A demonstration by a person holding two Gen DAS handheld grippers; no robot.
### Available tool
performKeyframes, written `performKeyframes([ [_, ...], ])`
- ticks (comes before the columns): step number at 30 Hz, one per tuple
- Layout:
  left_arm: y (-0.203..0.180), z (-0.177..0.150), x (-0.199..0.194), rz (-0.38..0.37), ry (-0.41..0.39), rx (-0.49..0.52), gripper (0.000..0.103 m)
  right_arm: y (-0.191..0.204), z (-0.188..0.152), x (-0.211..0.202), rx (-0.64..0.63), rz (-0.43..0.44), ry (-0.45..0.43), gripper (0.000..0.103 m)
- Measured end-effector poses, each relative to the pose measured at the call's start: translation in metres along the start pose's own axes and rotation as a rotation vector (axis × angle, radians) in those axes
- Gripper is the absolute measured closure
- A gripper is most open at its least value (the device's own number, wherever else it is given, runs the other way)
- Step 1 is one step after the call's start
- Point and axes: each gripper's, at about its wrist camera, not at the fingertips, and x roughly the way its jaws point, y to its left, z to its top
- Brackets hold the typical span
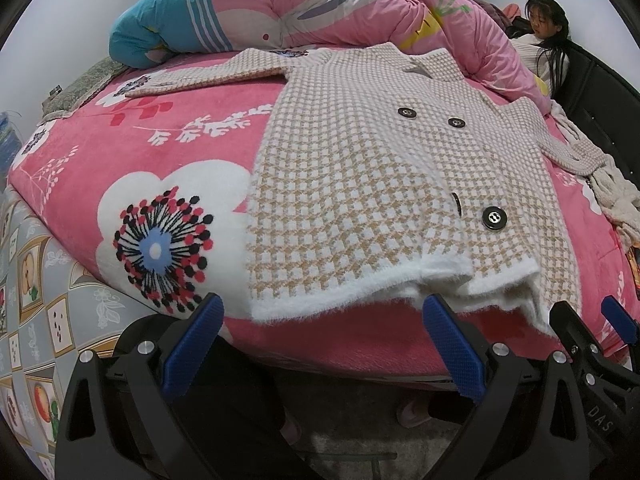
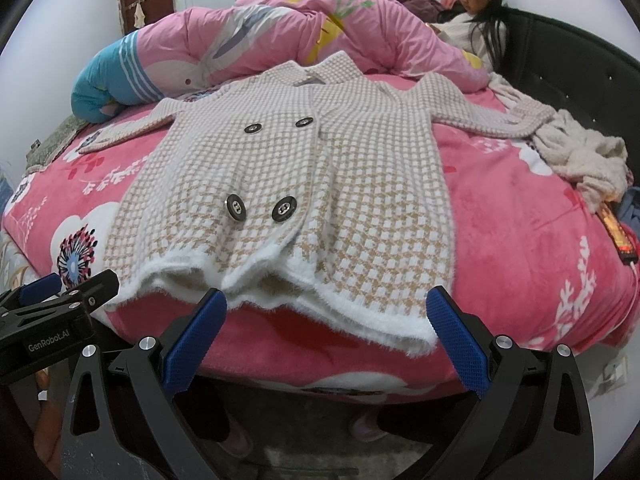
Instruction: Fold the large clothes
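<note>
We are holding both grippers just off the near edge of the bed, level with the coat's hem. The houndstooth coat [image 2: 288, 168] is lying face up and spread flat on the pink floral blanket [image 2: 512, 248], its collar pointing toward twelve o'clock and its fuzzy white hem [image 2: 280, 280] hanging slightly over the edge toward six. Four dark buttons [image 2: 283, 210] are showing in two pairs on its front. One sleeve [image 1: 208, 76] is stretching out toward ten o'clock and the other sleeve [image 2: 492, 120] toward two o'clock, its cuff touching a cream knit garment [image 2: 580, 156] bunched at three.

Our left gripper [image 1: 324, 344] is hovering with its blue-padded fingers [image 1: 452, 340] spread wide, released and grasping nothing; the hem is sitting just above them. Our right gripper [image 2: 328, 336] is likewise spread wide and empty, its blue pads [image 2: 196, 332] just below the hem's rippled edge. Each gripper is showing at the margin of the other's view: the right at four o'clock in the left wrist view, the left at eight o'clock in the right wrist view.

Behind the coat, at twelve, a rumpled pink quilt [image 2: 260, 40] is heaped across the bed. A person [image 2: 476, 12] is sitting at one o'clock against the dark padded headboard [image 2: 580, 64].
</note>
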Motion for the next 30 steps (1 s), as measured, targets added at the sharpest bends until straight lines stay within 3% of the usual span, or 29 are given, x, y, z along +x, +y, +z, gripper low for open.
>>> performKeyframes([
  [30, 0.009, 0.021, 0.000, 0.052, -0.029, -0.018, 0.005, 0.013, 0.025, 0.007, -0.043, -0.001, -0.042, 0.007],
])
